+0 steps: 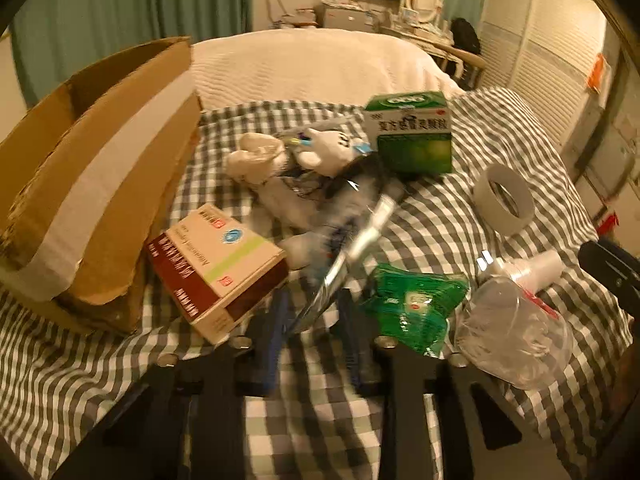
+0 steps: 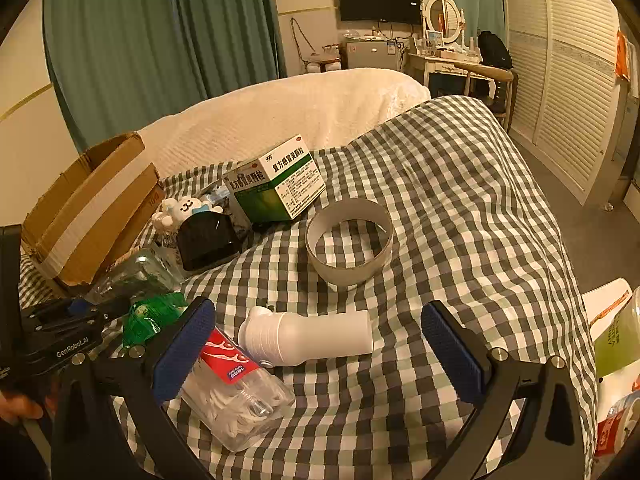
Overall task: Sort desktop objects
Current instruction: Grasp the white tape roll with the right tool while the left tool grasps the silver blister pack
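My left gripper [image 1: 314, 312] is shut on a clear, shiny plastic packet [image 1: 360, 236] that sticks out forward between its blue pads. Around it on the checked cloth lie a red-and-white medicine box [image 1: 216, 268], a white plush toy [image 1: 280, 164], a green medicine box [image 1: 412, 132] and a crumpled green packet [image 1: 412, 304]. My right gripper [image 2: 320, 350] stands wide open just above a white plastic bottle [image 2: 308, 336], which lies on its side between the fingers without touching them. A clear jar with a red label [image 2: 236, 392] lies under its left finger. An open cardboard box [image 2: 88, 216] sits at the left.
A white tape ring [image 2: 348, 240] and a black object [image 2: 208, 240] lie further back. The checked cloth [image 2: 460, 208] falls away at the right, where a green bottle [image 2: 616, 336] stands on a side surface. A white bedcover [image 2: 280, 116] lies behind. A hand [image 2: 16, 404] shows at the lower left.
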A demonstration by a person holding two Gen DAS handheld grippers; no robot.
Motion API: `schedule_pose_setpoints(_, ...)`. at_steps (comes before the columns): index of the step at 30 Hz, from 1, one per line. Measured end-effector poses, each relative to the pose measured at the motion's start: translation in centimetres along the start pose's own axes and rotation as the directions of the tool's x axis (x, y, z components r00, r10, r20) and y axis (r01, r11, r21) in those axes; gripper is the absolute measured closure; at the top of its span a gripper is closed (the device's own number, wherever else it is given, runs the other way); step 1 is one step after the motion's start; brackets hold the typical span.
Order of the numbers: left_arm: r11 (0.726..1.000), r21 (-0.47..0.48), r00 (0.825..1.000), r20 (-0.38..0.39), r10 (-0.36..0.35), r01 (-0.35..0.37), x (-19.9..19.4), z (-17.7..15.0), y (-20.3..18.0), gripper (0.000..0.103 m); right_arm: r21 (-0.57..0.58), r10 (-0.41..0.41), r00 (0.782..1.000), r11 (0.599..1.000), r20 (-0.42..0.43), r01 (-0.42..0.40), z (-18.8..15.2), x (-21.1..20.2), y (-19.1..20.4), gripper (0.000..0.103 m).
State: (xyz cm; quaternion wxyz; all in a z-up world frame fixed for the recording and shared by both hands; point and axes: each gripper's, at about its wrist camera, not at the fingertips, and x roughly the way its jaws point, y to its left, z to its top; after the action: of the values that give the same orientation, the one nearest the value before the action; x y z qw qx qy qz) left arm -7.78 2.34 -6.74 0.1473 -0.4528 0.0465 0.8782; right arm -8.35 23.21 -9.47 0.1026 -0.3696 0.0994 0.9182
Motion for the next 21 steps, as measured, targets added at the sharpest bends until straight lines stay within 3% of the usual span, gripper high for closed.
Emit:
schedule_pose_setpoints(8, 0.999, 0.016, 0.999, -0.033, -0.039, 0.040, 1.3, -0.1, -0.3, 0.088, -0.020, -0.004, 0.999, 1.000, -0.049, 0.003, 0.7, 0.4, -0.8, 0.000)
schedule_pose_setpoints(12, 0.998, 0.007, 0.998, -0.025, -0.055, 0.055, 1.5, 0.2, -0.3, 0.088, -0.031, -0.059, 0.993, 0.998, -0.101, 0.056, 1.3, 0.8, -2.2, 0.000)
schedule_pose_setpoints(21, 0.995, 0.067, 0.997, -0.016, -0.078, 0.079, 2.4, 1.3, -1.2, 0.088, -0.015, -0.011, 0.973, 1.000, -0.231, 0.008, 0.6, 4.5, -1.8, 0.000)
